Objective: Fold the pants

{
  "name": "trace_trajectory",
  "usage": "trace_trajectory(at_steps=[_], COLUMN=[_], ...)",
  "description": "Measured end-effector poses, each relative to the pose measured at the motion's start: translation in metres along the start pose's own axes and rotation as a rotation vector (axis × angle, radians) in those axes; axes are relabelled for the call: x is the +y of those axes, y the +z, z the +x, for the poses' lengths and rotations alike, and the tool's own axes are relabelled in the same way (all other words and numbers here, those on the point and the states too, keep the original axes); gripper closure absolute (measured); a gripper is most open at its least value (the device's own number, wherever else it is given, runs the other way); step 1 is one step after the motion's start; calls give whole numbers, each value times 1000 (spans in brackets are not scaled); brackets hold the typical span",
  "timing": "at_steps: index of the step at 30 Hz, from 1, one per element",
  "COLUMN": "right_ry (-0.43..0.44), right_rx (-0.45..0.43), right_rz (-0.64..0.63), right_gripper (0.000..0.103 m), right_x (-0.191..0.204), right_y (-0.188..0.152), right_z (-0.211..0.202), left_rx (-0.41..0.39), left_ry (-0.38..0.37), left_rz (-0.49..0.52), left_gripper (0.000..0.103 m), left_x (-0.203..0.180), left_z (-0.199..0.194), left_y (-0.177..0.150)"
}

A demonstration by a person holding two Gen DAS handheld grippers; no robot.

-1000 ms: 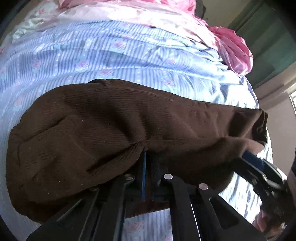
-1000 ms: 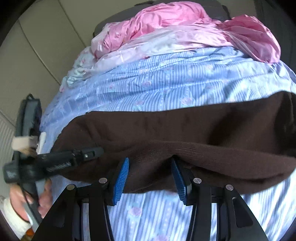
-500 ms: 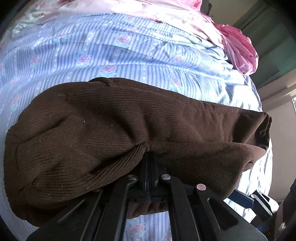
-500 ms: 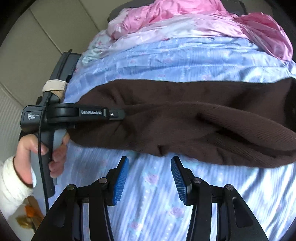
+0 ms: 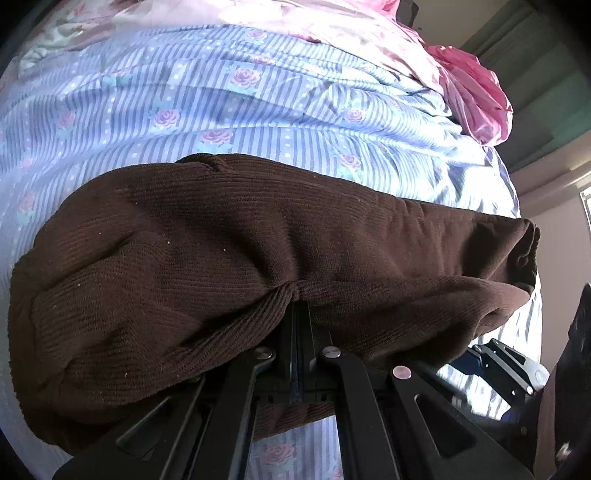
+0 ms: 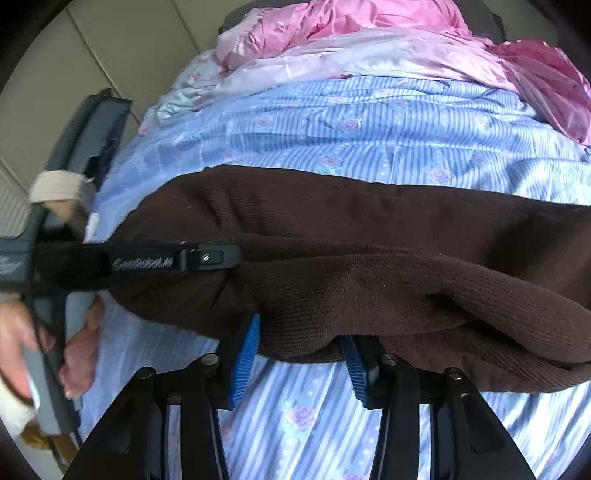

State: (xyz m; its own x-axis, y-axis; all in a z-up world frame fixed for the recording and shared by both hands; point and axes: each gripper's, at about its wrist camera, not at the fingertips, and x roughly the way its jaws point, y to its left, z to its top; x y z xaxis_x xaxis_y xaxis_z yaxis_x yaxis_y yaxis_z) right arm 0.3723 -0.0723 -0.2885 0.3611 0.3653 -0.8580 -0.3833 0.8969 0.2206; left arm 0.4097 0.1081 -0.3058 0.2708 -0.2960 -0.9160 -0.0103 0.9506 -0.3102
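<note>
Striped bedsheet, pants pinched by left hand-held gripper

Dark brown corduroy pants lie folded into a long, bunched band across the blue striped, rose-printed bedsheet, well below the pink bedding.

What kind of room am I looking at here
Most likely a bedroom. The brown pants lie on a bed covered by a blue striped sheet with roses, with crumpled pink bedding heaped at the far end, and green curtains hang beside it.
</note>
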Motion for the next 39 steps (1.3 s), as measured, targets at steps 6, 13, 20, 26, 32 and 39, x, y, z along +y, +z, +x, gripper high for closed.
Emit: trace_trajectory(at_steps=[6, 13, 20, 26, 32, 39], right_ry=[6, 21, -64, -118, -130, -141], right_rx=[51, 95, 170, 190, 190, 191], right_rz=[95, 250, 273, 259, 292, 299], right_gripper=[85, 85, 86, 85, 85, 85], right_x=[0, 5, 7, 12, 14, 14], right_y=[-10, -61, -73, -74, -73, -75], right_z=[-15, -49, -16, -9, -7, -7], left_rx=[-80, -155, -157, -179, -110, -117], left_ry=[59, 212, 252, 172, 150, 129], left_rz=[88, -78, -77, 57, 68, -34], left_gripper=[84, 48, 41, 37, 32, 61], left_x=[-11, 56, 107, 86, 82, 88], left_z=[-52, -113, -113, -95, -58, -73], left_y=[-31, -105, -93, -47, -25, -37])
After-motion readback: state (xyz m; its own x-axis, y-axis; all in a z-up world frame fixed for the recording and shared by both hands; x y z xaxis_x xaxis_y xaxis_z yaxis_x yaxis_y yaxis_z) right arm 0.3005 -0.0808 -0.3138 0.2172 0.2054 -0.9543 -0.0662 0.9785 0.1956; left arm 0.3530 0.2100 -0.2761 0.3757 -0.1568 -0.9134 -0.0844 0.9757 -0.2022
